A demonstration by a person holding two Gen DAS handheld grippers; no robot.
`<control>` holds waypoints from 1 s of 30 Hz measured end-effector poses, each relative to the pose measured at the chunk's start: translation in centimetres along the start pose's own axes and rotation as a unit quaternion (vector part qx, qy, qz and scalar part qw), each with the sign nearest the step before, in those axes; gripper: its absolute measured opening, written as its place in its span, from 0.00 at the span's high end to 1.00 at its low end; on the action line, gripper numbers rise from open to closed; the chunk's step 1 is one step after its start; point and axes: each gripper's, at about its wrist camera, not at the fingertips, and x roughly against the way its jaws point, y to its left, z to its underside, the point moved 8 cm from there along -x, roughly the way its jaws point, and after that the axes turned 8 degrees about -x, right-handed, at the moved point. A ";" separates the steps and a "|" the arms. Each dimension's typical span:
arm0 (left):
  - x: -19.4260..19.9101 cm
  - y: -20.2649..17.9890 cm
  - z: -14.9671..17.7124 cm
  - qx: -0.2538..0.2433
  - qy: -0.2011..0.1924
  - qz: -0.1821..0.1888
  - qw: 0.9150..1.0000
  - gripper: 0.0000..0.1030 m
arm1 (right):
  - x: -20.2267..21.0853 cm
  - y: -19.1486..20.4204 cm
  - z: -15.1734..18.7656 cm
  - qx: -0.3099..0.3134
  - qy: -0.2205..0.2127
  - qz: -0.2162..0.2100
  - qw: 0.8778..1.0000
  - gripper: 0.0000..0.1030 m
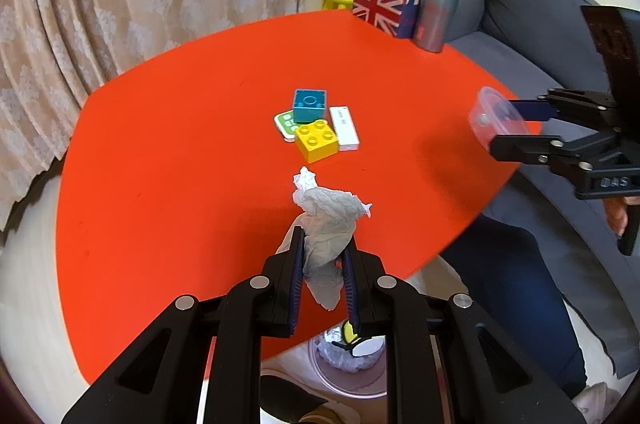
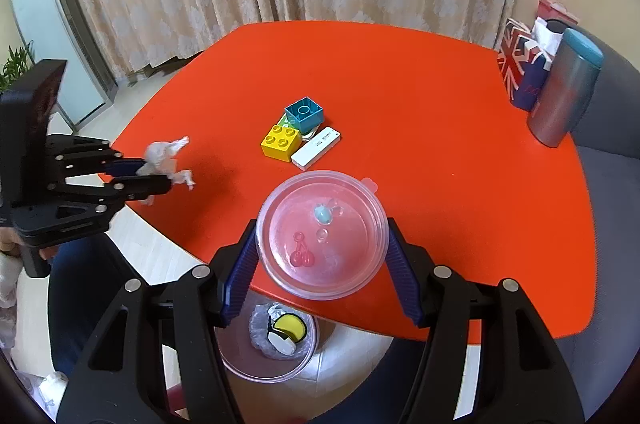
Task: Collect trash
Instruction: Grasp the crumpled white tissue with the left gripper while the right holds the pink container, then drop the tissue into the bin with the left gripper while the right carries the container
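One crumpled white tissue [image 1: 326, 220], soft and creased into an uneven wad, is pinched between the ribbed blue pads of the left claw [image 1: 322, 256], whose jaws are closed on it; it hangs above the near part of the desk [image 1: 180, 164]. One clear round plastic lid [image 2: 322, 234], smooth and shallow with a small tab on its rim, sits clamped between the two blue pads of the right claw [image 2: 322, 256], held over the desk's near edge. Small printed shapes show through it.

Below the desk edge, on the floor, stands one round pinkish bin [image 2: 268, 348] with a thin crinkled liner and some yellow and white scraps inside.

The desk is a smooth, glossy orange slab with rounded corners. At its middle lie two chunky plastic bricks, one yellow brick [image 1: 316, 140] studs-up and one teal brick [image 1: 309, 105] hollow side up, beside one flat white rectangular stick [image 1: 344, 128] and one green and white card [image 1: 286, 124]. At the far corner stand one flag-patterned tissue box [image 1: 384, 6] and one cylindrical metallic tumbler [image 1: 438, 12] with a teal cap.
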 end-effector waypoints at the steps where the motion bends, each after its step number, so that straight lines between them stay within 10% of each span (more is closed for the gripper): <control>1: 0.3 -0.2 0.0 -0.001 -0.002 0.002 1.000 0.83 | 0.2 0.0 0.1 0.000 -0.002 -0.001 1.000 0.41; 30: 1.4 -6.4 6.7 -0.014 0.012 0.057 0.998 0.83 | 2.7 4.5 6.7 0.031 0.005 -0.047 0.998 0.41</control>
